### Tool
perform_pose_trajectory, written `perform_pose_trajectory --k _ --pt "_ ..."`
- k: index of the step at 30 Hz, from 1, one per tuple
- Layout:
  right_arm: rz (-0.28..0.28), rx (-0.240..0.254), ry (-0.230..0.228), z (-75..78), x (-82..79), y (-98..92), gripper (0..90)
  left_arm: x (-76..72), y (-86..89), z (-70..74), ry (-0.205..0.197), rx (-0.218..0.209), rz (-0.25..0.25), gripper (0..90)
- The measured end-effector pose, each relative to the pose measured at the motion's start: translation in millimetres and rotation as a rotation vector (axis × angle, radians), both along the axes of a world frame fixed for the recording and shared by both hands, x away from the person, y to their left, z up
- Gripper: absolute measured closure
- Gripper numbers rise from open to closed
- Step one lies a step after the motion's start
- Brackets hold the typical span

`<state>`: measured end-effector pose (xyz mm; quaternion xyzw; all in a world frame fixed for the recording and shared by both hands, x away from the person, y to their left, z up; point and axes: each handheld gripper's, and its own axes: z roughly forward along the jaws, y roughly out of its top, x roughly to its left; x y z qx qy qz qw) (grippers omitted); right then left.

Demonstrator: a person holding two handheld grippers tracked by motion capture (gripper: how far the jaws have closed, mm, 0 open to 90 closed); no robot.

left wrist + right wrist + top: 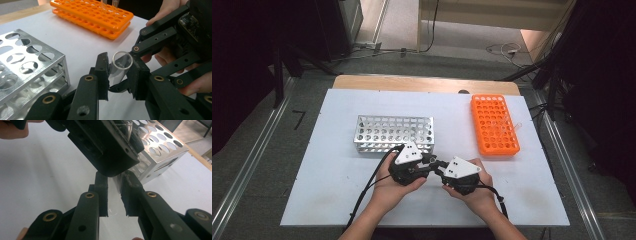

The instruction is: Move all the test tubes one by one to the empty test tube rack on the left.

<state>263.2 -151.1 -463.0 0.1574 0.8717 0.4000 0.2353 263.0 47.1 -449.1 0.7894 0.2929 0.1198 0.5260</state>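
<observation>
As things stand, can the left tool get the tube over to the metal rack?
Probably yes. The left tool grips the clear tube, and the metal rack sits right beside it with open holes. But the right tool also clamps the tube, so it must release first.

Orange rack [494, 125], silver rack [394, 133], white tabletop [332, 170]

Both hands meet low over the worktop [337, 165]. The left gripper [428, 161] and right gripper [439, 166] point at each other, fingers [102, 72] squeezed in tight.

metal rack [393, 133] ctr | orange rack [493, 124] rt | white mat [337, 170]
</observation>
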Motion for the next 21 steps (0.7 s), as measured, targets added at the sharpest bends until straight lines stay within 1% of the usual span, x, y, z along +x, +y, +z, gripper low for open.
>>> perform_pose_trajectory --k 3,7,10,11,12,14,15,17,18,19,21 --pt "-0.002 0.0 0.0 0.0 -0.1 0.1 74.6 -0.1 0.0 0.0 -0.002 0.0 0.002 74.9" --pt "-0.001 0.004 -0.003 0.2 0.4 -0.3 74.6 0.4 0.9 0.5 -0.001 0.0 0.005 75.6" --pt "-0.005 0.012 -0.001 0.6 0.5 -0.5 74.4 0.0 0.8 0.8 -0.006 -0.004 0.01 75.8" --pt "-0.006 0.017 -0.001 0.5 0.7 -0.6 74.0 0.4 1.2 1.2 -0.003 -0.014 0.009 75.8" --pt "-0.006 0.025 0.006 0.7 0.7 -1.1 73.7 0.6 2.2 1.7 -0.003 -0.011 0.006 75.8" --pt "-0.004 0.036 0.026 1.1 1.4 -2.6 69.6 0.8 3.4 2.3 -0.011 -0.013 0.022 75.9" --pt "0.0 0.045 0.026 1.2 2.2 -3.6 67.2 1.3 4.7 2.9 -0.009 -0.019 0.028 75.8" --pt "0.004 0.066 0.044 1.2 2.5 -7.0 64.6 2.1 7.7 4.3 -0.011 -0.026 0.04 75.9" --pt "0.012 0.079 0.044 1.1 3.4 -8.8 61.6 2.1 7.7 4.3 -0.011 -0.026 0.04 75.9" --pt "0.007 0.092 0.051 1.1 3.7 -10.8 59.6 2.6 10.7 6.0 -0.016 -0.034 0.049 75.9" --pt "0.0 0.117 0.065 1.3 4.5 -15.9 57.2 2.9 12.0 6.8 -0.018 -0.038 0.051 75.9"
